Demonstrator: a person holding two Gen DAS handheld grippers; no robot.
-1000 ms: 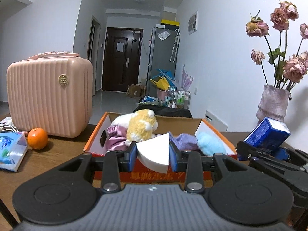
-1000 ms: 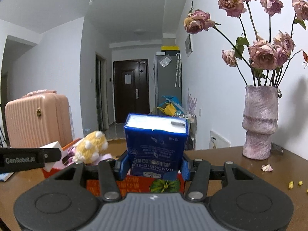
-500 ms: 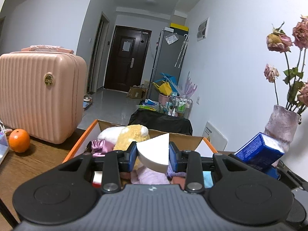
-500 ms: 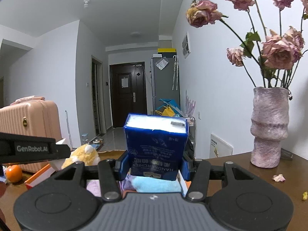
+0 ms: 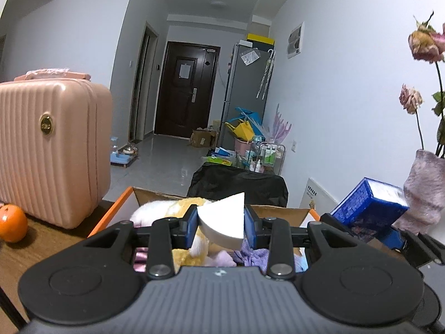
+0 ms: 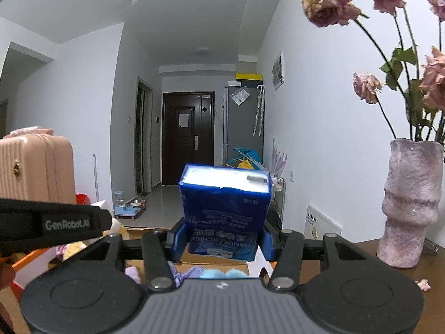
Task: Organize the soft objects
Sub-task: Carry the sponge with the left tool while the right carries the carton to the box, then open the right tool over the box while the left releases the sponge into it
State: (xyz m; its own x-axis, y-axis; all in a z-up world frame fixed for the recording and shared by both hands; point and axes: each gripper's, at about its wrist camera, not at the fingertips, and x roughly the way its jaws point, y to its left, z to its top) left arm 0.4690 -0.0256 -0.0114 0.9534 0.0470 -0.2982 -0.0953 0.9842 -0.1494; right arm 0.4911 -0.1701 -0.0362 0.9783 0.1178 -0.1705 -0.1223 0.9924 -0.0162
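My left gripper (image 5: pixel 221 229) was clamped on a white wedge-shaped sponge (image 5: pixel 224 222), its blue pads pressed against both flat sides. The sponge sat squarely between my fingertips, its point tilted up and to the right. It hung over the open cardboard box (image 5: pixel 130 194) with the orange rim. Directly beneath it lay the yellow plush toy (image 5: pixel 192 203) and some purple cloth (image 5: pixel 254 254), already in the box.

My right gripper (image 6: pixel 222 239) held the blue tissue pack (image 6: pixel 225 211) by its lower part, pads tight on both sides, the pack standing upright above my fingers with its white top facing away. It too was above the box; under it I could make out something light blue and fluffy (image 6: pixel 219 272), though I could not tell what.

The pink suitcase (image 5: pixel 52 150) and an orange (image 5: pixel 12 222) stood on the table to the left of the box, the vase (image 6: pixel 411 206) to the right.
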